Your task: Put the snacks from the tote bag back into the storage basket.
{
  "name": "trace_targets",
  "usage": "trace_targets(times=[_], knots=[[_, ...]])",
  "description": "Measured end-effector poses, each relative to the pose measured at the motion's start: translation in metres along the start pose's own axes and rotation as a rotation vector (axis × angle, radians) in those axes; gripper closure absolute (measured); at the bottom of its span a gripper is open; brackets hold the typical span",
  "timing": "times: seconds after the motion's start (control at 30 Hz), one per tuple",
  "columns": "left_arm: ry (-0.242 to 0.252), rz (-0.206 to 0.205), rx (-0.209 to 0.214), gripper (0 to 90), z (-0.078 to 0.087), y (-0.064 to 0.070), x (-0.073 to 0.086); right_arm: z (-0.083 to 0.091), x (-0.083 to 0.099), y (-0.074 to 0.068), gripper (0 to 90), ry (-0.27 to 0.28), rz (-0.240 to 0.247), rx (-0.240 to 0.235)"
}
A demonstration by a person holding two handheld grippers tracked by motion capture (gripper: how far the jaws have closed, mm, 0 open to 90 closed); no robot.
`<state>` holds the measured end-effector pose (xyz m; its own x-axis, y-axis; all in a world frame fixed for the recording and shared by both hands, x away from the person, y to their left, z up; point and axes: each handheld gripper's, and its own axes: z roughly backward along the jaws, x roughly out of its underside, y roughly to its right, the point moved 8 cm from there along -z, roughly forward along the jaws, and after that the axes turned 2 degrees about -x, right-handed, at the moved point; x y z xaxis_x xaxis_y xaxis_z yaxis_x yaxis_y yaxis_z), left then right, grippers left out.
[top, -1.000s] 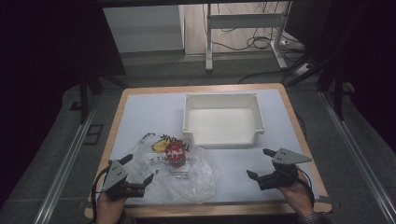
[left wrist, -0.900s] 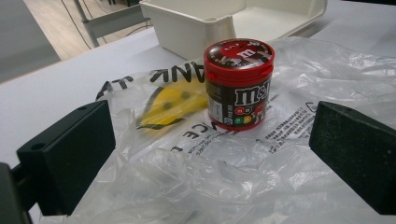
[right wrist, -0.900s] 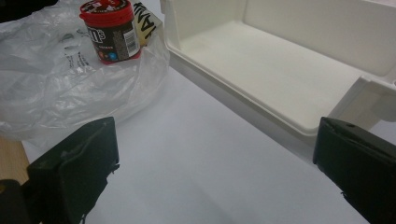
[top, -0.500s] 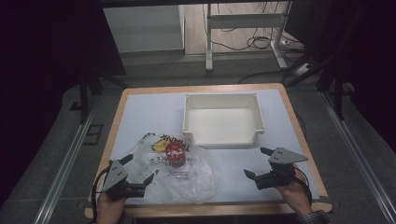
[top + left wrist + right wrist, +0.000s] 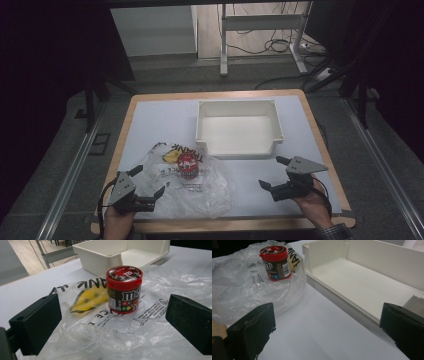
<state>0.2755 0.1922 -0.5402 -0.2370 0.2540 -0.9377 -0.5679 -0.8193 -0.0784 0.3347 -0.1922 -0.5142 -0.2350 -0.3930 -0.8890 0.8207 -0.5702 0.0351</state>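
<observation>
Right gripper [image 5: 274, 175] has slid slightly toward nine o'clock, jaws wide; left gripper [image 5: 150, 183] waits, open too. Candy tub [image 5: 188, 166] stands upright on the plastic bag [image 5: 210, 192], at eight o'clock from the white bin [image 5: 239, 150]. Best to straddle the tub squarely below its lid, clear of the film.

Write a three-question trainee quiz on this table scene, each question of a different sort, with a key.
1. True or false: the red-lidded candy tub lies on its side.
2. Multiple choice: the tub stands on A) the clear plastic bag, B) the floor of the white bin, C) bare table.
3. Fill in: the left gripper and the right gripper both have jaws that are ____.

Key: 1 false, it stands upright; 2 A; 3 open, holding nothing.
</observation>
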Motion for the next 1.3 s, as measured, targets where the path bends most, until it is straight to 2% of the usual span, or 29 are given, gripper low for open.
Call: trace_targets(times=[0.43, 0.7, 0.93, 1.13, 1.3], knots=[[0.041, 0.047, 0.029, 0.2, 0.002, 0.0, -0.003, -0.005, -0.003, -0.001, 0.6, 0.012, -0.015, -0.016], [0.053, 0.073, 0.033, 0.3, 0.002, -0.001, -0.004, -0.008, -0.009, -0.005, 0.6, 0.032, -0.041, -0.056], [0.072, 0.088, 0.054, 0.2, 0.003, 0.0, -0.006, -0.012, -0.009, -0.006, 0.6, 0.018, -0.027, -0.061], [0.075, 0.065, 0.057, 0.2, 0.004, 0.002, -0.007, -0.018, -0.012, -0.01, 0.6, 0.008, 0.004, -0.074], [0.077, 0.047, 0.059, 0.3, 0.004, 0.003, -0.007, -0.021, -0.013, -0.013, 0.6, 0.004, 0.012, -0.093]])
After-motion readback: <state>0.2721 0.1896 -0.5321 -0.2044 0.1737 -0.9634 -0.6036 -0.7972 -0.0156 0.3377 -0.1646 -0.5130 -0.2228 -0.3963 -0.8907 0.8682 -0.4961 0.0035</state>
